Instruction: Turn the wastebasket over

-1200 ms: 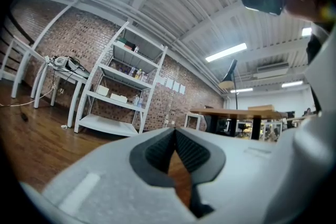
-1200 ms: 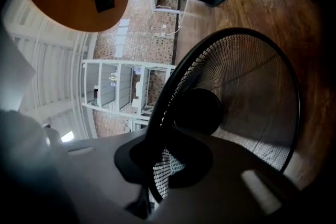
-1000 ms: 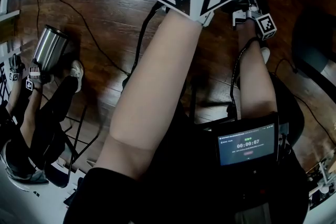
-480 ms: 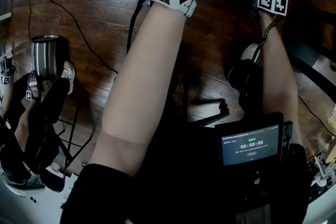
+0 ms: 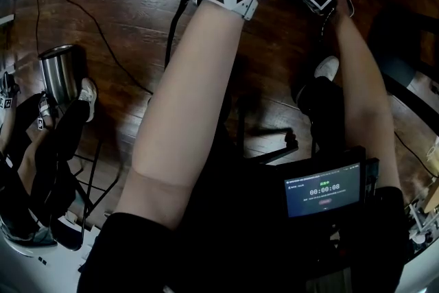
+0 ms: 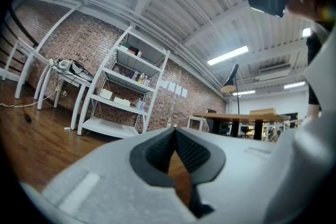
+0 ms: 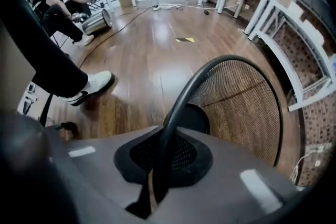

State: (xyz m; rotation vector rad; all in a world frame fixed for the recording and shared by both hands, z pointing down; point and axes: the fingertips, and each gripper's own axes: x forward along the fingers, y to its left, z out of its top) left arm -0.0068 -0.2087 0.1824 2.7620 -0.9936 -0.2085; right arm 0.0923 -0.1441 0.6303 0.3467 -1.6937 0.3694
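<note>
Right gripper (image 7: 161, 157) clamped on the rim of the black mesh wastebasket (image 7: 241, 107), apparently tilted; left gripper (image 6: 175, 136) closed, empty.

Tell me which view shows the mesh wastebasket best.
The right gripper view: the black mesh wastebasket fills its right half, rim clamped in the right gripper. The head view gives no clear sight of it; the left gripper view shows shelves and a brick wall, no basket.

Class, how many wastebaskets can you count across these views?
2. A black mesh wastebasket, its rim gripped by the right tongs; a steel wastebasket beside the seated person at the head view's left. Others may be hidden.
</note>
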